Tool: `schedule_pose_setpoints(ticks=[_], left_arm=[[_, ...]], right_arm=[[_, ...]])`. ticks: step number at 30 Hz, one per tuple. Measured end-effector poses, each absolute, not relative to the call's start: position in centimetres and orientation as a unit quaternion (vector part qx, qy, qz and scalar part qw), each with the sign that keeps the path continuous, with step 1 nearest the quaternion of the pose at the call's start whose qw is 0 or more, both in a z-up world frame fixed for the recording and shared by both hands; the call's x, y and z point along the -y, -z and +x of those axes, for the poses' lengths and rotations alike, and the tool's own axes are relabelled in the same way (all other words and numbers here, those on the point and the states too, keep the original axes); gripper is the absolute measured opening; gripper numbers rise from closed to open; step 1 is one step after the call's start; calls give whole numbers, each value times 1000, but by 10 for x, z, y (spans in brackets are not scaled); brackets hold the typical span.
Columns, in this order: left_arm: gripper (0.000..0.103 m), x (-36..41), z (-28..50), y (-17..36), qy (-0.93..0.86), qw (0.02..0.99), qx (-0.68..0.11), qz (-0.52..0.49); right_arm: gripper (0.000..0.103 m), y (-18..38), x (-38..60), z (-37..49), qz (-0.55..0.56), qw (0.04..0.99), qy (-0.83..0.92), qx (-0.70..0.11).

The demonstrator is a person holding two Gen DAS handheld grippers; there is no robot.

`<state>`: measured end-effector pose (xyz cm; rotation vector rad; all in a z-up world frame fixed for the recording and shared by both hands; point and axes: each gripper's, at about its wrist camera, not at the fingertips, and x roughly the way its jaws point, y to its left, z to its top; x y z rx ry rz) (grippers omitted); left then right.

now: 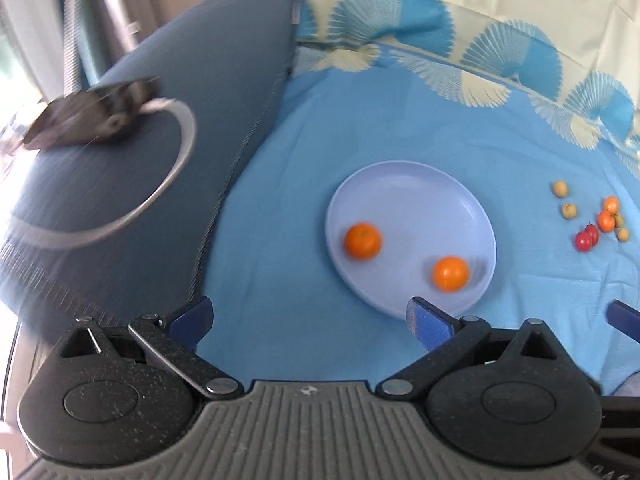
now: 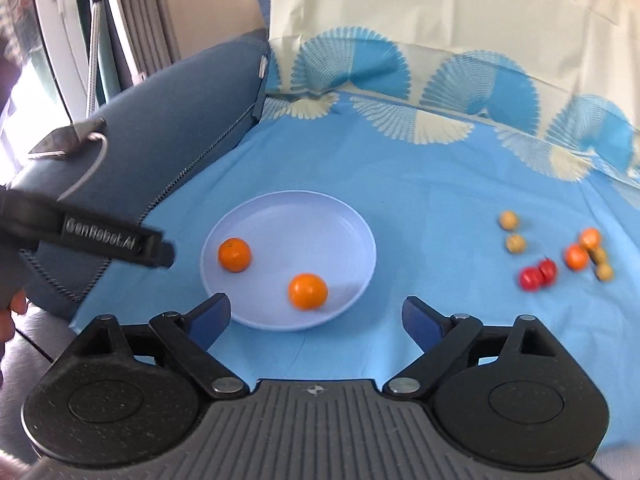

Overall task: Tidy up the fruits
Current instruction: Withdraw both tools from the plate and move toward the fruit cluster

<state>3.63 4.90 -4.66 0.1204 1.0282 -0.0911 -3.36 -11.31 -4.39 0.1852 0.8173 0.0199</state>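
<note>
Orange fruits, 2 (image 2: 235, 255) (image 2: 307, 291), lie on the plate (image 2: 352, 224); small fruits (image 2: 560, 256) wait outside; left gripper (image 1: 310, 316) and right gripper (image 2: 316, 316) gape empty.

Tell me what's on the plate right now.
Two oranges lie apart on the light blue plate, one toward its left side, one near the front rim. Nothing else shows; the spots beneath them are covered.

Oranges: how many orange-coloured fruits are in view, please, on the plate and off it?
4. Two lie on the plate: one at left, one nearer the camera. Two smaller ones lie on the blue cloth at right. Others may be hidden.
</note>
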Motion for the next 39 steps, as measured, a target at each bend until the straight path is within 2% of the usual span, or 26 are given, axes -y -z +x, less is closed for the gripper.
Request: schedule_pose_setpoints(ticks=[8,21,39], left_arm=[[103,-52,-31,18,50,883,-462,74],[103,-41,-92,-13,68,900,-420,94],[103,-38,-102,-19,70,903,-411,104]], right_arm=[[102,0,101,-105,80,940,1,-331],[102,-35,101,-171,78,960,7,-270],[102,-44,99,-186,74,964,2,-256]])
